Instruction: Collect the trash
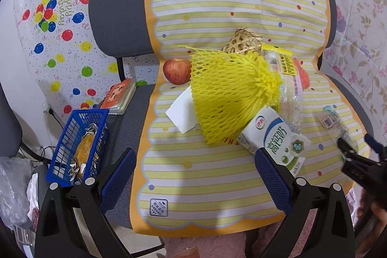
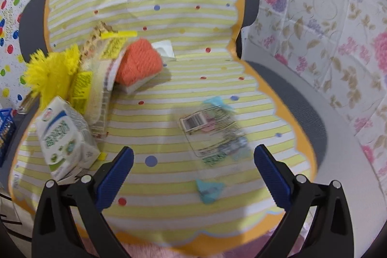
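1. Left gripper [image 1: 193,166]: I saw its fingers [image 1: 118,171] spread wide, holding nothing, above the striped cloth [image 1: 208,175] draped over a grey chair [image 1: 121,13].
2. Right gripper [image 2: 193,166]: fingers likewise spread, holding nothing; between them, further forward, lay a clear plastic wrapper [image 2: 212,134] with a barcode, flat on the cloth.
3. Milk carton [image 1: 275,137]: on its side, just beyond the left gripper's right finger, touching the yellow foam net [image 1: 227,93].
4. Yellow foam net: heaped mid-seat, overlapping a white paper [image 1: 181,110].
5. Apple [image 1: 176,70]: behind the net, near the chair back.
6. Orange sponge [image 2: 137,64]: beside a clear bag with yellow labels [image 2: 96,88].
7. Blue basket [image 1: 79,146]: at the seat's left edge, holding a foil-edged wrapper [image 1: 84,149].
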Available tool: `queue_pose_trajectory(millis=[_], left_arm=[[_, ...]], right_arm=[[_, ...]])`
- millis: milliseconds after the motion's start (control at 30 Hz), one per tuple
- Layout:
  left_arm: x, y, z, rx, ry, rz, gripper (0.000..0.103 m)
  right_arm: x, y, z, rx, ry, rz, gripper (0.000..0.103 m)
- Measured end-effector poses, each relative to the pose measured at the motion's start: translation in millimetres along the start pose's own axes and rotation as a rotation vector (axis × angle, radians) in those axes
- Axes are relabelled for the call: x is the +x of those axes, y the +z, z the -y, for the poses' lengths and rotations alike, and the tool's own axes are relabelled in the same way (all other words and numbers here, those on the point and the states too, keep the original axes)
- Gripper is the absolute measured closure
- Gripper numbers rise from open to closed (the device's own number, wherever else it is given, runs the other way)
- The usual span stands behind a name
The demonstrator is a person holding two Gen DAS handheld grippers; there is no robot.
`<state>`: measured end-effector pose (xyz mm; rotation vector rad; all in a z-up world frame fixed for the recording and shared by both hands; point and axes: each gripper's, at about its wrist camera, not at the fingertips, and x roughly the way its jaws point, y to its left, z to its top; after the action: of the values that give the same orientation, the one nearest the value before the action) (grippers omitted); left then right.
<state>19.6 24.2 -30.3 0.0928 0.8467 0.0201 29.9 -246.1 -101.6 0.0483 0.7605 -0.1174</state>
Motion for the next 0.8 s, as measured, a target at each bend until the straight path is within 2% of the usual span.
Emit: queue_pose_trajectory(millis=[133, 233, 367, 633, 800], left_arm=[[4.2, -0.7, -4.3, -0.005, 0.009, -0.006, 0.006], [8.0, 0.9, -5.4, -0.011, 0.013, -0.006, 0.006], [17.6, 7.3, -8.7, -0.028, 0.026, -0.014, 0.006], [38.2, 10.5, -16.9, -0.059, 0.049, -0.046, 0.006], [45.6, 12.6, -14.9, -0.056, 0.037, -0.056, 0.006]], right_arm=[[26.9, 15.6, -1.6, 0.008, 0.015, -0.004, 0.006], [44.8, 47.5, 2.2, 0.015, -0.004, 0.028, 0.006], [95.0, 84.9, 12.7, 0.028, -0.035, -0.024, 0.006], [162.9, 91.2, 25.4, 0.068, -0.016, -0.208, 0.005], [169.7, 90.7, 21.9, 0.053, -0.030, -0.225, 0.005]])
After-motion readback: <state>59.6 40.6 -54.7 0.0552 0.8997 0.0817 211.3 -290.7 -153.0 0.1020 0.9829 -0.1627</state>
